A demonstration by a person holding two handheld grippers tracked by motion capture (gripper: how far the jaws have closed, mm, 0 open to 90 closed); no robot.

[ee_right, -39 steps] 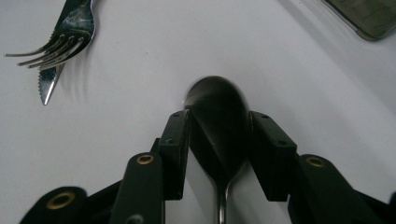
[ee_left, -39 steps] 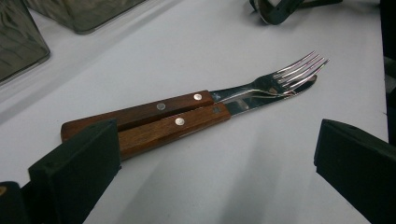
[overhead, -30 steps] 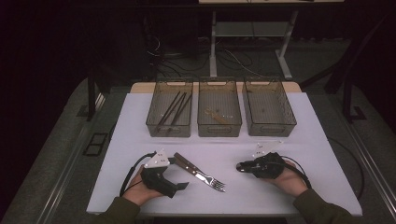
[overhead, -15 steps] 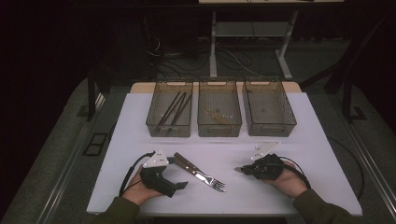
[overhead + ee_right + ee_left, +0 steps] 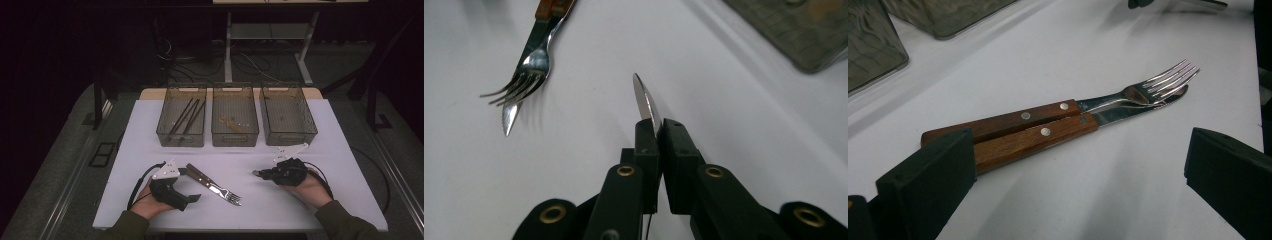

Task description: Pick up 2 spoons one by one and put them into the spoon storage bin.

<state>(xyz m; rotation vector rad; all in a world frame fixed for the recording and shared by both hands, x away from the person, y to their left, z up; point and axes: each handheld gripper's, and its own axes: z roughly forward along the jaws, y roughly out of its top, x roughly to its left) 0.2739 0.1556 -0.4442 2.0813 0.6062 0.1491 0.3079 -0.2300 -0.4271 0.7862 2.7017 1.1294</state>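
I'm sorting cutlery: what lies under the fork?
A wooden-handled knife lies beside and partly under the fork; only its blade tip shows below the tines, the rest of the blade is covered.

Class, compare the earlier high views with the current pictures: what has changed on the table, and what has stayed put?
The right tool has just been closing and is now shut on a thin metal blade, shifting only slightly. The left tool stays open beside the wooden-handled fork and knife, which lie as before. The three bins are unchanged.

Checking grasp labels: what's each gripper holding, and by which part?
Right gripper is shut on a knife, pinching it edge-up by the blade, tip poking out. Left gripper is open, holding nothing; fork lies ahead.
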